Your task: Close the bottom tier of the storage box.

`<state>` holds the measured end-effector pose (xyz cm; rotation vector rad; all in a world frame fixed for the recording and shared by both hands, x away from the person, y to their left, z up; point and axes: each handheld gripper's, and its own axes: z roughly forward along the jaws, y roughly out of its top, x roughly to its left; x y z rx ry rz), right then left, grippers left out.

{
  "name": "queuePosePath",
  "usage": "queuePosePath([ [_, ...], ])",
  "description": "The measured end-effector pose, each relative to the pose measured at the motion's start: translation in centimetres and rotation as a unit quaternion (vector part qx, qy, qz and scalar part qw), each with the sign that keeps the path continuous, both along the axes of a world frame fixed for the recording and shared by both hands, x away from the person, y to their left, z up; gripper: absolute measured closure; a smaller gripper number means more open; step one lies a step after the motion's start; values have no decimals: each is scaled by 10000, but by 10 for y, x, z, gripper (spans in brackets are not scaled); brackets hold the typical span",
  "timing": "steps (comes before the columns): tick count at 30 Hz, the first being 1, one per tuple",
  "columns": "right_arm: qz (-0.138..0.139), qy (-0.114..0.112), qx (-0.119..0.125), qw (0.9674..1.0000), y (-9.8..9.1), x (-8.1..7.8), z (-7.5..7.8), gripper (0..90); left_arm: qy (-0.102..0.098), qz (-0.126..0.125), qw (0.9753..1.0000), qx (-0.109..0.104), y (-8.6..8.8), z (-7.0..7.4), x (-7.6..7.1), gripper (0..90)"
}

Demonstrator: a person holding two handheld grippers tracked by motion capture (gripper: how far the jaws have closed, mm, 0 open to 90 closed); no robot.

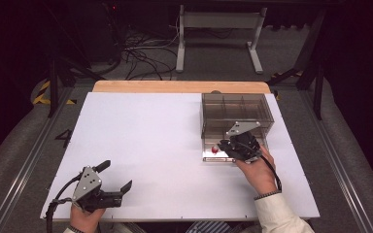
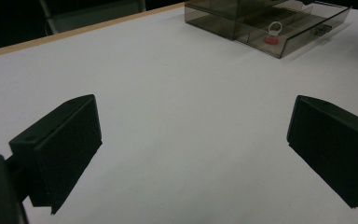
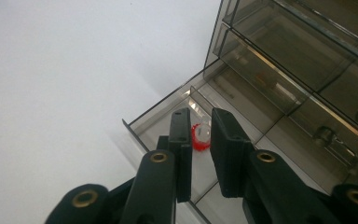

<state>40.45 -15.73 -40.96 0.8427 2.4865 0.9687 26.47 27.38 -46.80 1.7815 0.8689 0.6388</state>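
A smoky clear drawer cabinet (image 1: 238, 104) stands on the right half of the white table (image 1: 150, 145). Its bottom drawer (image 3: 137, 126) is pulled out. A small red base with a clear ring on top (image 3: 198, 137) lies in the drawer's front compartment (image 2: 272, 35). My right gripper (image 3: 200, 114) hovers over this drawer (image 1: 223, 145). Its jaws stand a narrow gap apart, and the red piece shows through that gap, below them and untouched. My left gripper (image 1: 116, 174) rests near the table's front left, jaws wide open with nothing in them (image 2: 196, 140).
The cabinet's upper drawers (image 3: 279, 70) are closed and divided into compartments. A wooden strip (image 1: 179, 86) edges the table's far side. Cables and a white table frame (image 1: 218, 29) are on the floor beyond it.
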Motion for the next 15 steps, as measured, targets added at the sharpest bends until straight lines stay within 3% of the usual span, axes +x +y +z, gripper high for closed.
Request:
queuePosePath([
  [6,79,64,-53,9999,-7,-7,2,900,0,-10,10000,1,0,0,0,38],
  [15,-16,89,4,10000,-22,-14,2,900,-8,-9,10000,-7,0,0,0,37],
])
